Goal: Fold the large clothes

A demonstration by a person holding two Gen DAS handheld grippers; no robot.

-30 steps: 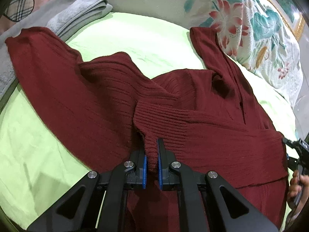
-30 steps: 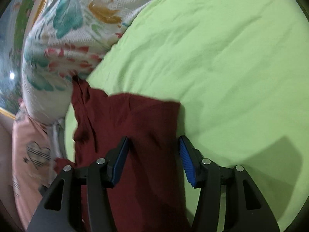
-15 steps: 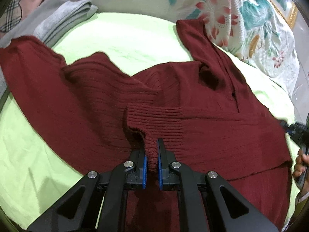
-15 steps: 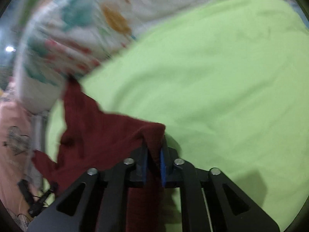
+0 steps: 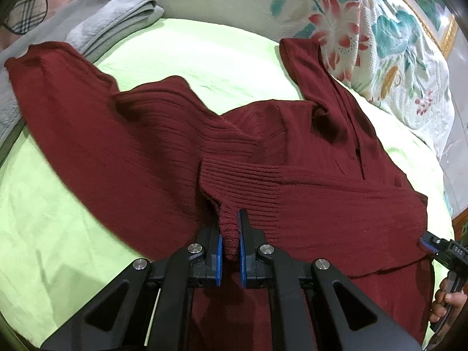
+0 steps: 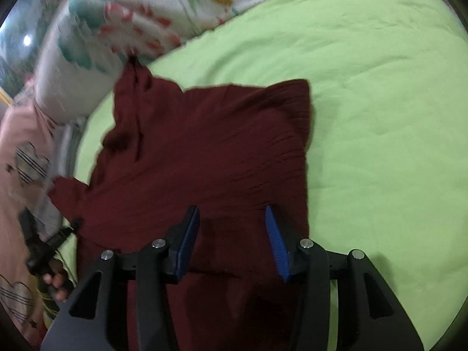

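Green bedsheet (image 5: pixel 52 219) carries the maroon sweater (image 5: pixel 146 152); left gripper (image 5: pixel 229 244) pinches its cuff, right gripper (image 6: pixel 232 242) gapes above it.

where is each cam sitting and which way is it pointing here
Left wrist: rides the left claw, looking along its fingers across the maroon sweater toward the floral pillow; the claw pinches a ribbed cuff.
Right wrist: rides the right claw, jaws apart, over the sweater's edge on the green sheet.
Shared: sweater, sheet, pillow; each view catches the other claw and the hand holding it at its edge.
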